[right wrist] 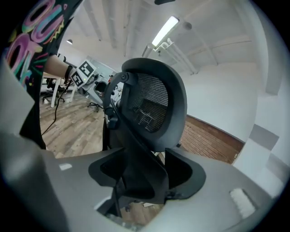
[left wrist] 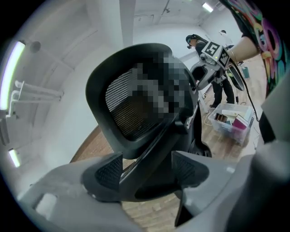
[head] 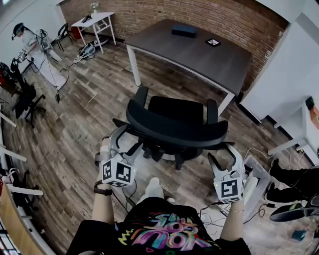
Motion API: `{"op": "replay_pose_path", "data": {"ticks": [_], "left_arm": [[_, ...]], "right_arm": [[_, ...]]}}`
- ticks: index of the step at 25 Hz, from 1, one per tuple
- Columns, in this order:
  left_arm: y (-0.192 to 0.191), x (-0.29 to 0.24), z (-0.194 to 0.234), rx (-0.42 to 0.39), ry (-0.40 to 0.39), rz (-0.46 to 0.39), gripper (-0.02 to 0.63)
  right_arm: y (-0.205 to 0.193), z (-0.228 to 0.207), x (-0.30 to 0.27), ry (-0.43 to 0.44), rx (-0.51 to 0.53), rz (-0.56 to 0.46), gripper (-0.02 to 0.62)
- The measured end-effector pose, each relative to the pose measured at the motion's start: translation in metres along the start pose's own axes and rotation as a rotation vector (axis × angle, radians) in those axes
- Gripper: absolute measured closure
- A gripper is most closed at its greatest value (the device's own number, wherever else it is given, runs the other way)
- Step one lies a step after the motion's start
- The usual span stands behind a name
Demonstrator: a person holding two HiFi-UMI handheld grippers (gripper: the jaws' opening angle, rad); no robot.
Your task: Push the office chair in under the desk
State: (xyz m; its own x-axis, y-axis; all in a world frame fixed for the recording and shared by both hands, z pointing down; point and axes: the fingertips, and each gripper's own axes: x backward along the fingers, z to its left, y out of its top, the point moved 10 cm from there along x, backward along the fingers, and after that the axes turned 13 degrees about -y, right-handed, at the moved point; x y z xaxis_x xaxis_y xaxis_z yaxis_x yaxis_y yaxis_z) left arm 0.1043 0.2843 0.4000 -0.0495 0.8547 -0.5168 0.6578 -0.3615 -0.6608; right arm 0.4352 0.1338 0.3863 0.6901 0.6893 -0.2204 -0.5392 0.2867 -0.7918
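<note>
Fronting brick wall (head: 149, 12), grey desk (head: 199, 55) (plank floor (head: 84, 129))

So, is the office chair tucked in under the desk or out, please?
Out. The office chair stands short of the desk, with bare floor showing between them.

Office chair (head: 175, 127) base largely behind its backrest

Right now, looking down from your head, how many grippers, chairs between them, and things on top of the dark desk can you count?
Grippers: 2 (left gripper, right gripper)
Office chair: 1
Things on the dark desk: 2 (dark box, marker card)
Total: 5
</note>
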Motion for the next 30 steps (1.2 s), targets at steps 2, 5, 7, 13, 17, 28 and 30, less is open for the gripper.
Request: {"op": "replay_pose_path", "data": {"ticks": [2,5,7,13,17,28,30], "left_arm": [[-0.003,-0.006,0.006,-0.025,-0.017,0.021,0.272],[-0.006,-0.016,0.014,-0.048,-0.062,0.049,0.270],[-0.007,-0.021,0.017,-0.063,-0.080,0.061,0.262],[-0.016,-0.038,0.024,-0.148,-0.104,0.087,0.262],[-0.020,-0.041,0.026,-0.150,-0.091,0.037,0.262],[-0.026,-0.044,0.036,-0.160,-0.091,-0.006,0.275],[-0.029,-0.046,0.040,-0.161,-0.091,-0.002,0.275]], "right_arm": [[-0.003,-0.004,-0.006,0.002,0.017,0.017,0.331],[-0.008,-0.010,-0.015,0.012,0.040,0.025,0.328],[-0.009,-0.012,-0.020,0.027,0.054,0.025,0.317],[-0.010,-0.009,-0.026,0.067,0.072,0.033,0.296],[-0.011,-0.006,-0.032,0.076,0.110,0.022,0.293],[-0.006,-0.009,-0.046,0.100,0.124,0.032,0.291],[-0.006,-0.009,-0.051,0.097,0.130,0.015,0.291]]}}
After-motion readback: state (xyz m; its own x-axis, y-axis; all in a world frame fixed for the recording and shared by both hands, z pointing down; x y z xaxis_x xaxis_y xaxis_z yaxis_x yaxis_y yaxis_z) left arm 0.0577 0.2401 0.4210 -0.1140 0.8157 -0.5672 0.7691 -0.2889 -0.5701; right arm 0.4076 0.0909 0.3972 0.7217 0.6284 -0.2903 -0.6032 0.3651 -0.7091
